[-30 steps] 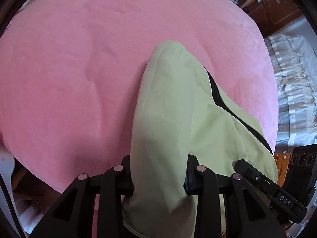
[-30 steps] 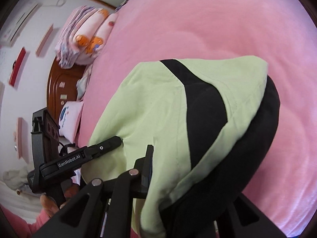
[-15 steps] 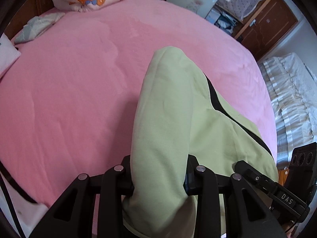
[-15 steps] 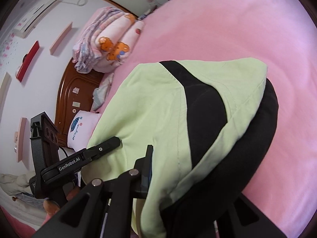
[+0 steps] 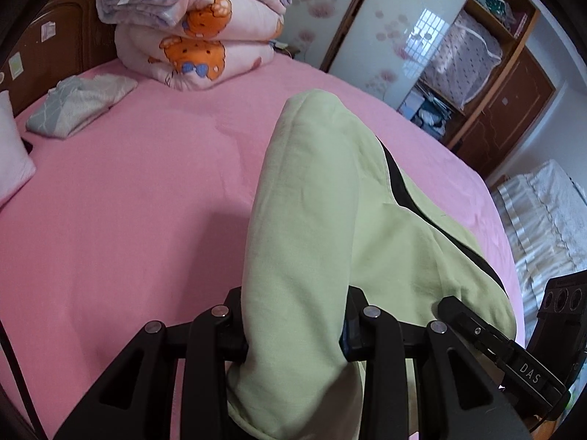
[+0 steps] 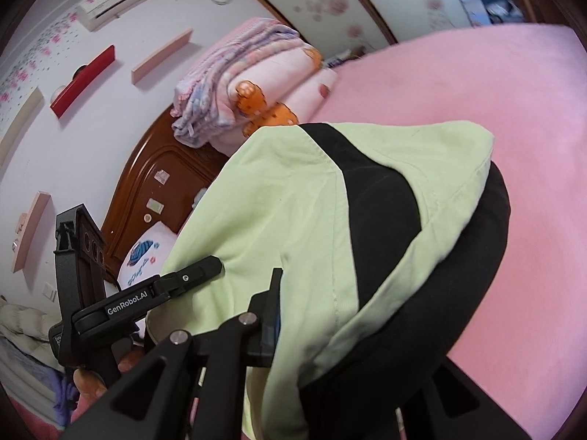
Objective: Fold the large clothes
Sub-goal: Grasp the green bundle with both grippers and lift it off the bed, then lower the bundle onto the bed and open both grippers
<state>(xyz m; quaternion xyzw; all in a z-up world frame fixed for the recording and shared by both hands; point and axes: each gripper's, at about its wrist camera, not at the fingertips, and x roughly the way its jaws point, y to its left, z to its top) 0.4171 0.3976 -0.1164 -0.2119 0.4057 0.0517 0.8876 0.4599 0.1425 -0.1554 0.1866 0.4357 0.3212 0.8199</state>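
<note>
A light green garment (image 5: 315, 220) with black panels hangs bunched over the pink bed (image 5: 128, 201), held up by both grippers. My left gripper (image 5: 295, 330) is shut on a thick fold of its green cloth, which drapes forward over the fingers. In the right wrist view, my right gripper (image 6: 348, 348) is shut on the green and black cloth (image 6: 381, 212), and its right finger is hidden under the black fabric. The other gripper shows in each view: the right one (image 5: 495, 344) at the lower right, the left one (image 6: 146, 293) at the lower left.
Stacked quilts (image 5: 198, 36) with an orange bear print lie at the head of the bed by the wooden headboard (image 6: 154, 190). A folded grey-white garment (image 5: 77, 106) and a pillow (image 5: 11, 161) are at the left. A wardrobe (image 5: 506, 84) and white bedding (image 5: 550, 220) stand to the right.
Both grippers have carried the garment across the bed toward the headboard and tilted up. The quilts, headboard and wardrobe have come into view. Both grips are unchanged.
</note>
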